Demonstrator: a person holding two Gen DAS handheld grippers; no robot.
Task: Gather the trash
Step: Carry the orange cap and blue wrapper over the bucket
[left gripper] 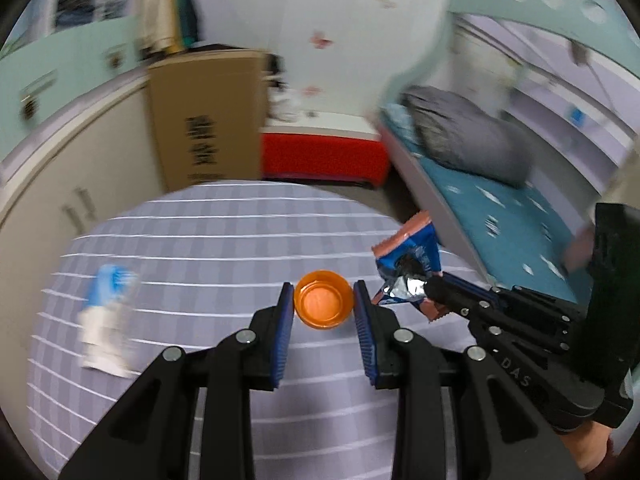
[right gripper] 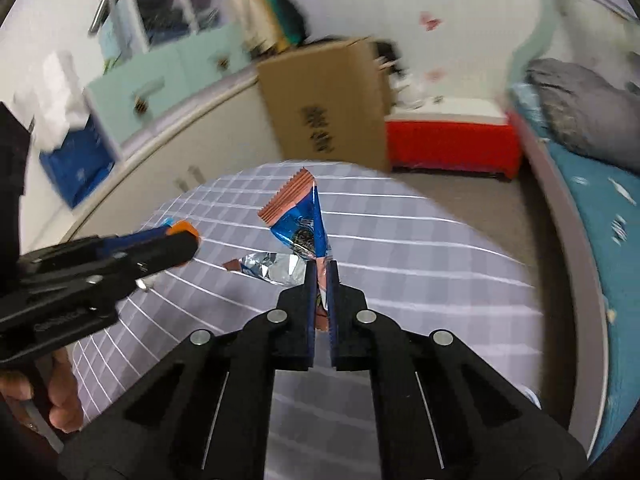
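Note:
My left gripper [left gripper: 324, 300] is shut on an orange bottle cap [left gripper: 323, 305], held open side toward the camera above the checked tablecloth [left gripper: 224, 240]. To its right my right gripper [left gripper: 430, 290] pinches a torn blue snack wrapper [left gripper: 408, 268] with pink crimped ends and a silver inside. In the right wrist view that gripper [right gripper: 321, 270] is shut on the wrapper [right gripper: 302, 224], which sticks up from the pads. The left gripper [right gripper: 188, 242] shows there at the left with the orange cap [right gripper: 184, 228] at its tip. A blurred blue and white wrapper [left gripper: 108, 316] lies on the cloth at left.
A cardboard box [left gripper: 204, 120] and a red and white chest [left gripper: 324, 152] stand beyond the table. A bed with a teal mattress [left gripper: 500, 216] and a grey pillow [left gripper: 464, 136] runs along the right. White cabinets [left gripper: 60, 168] line the left. A hand [right gripper: 60, 396] holds the left tool.

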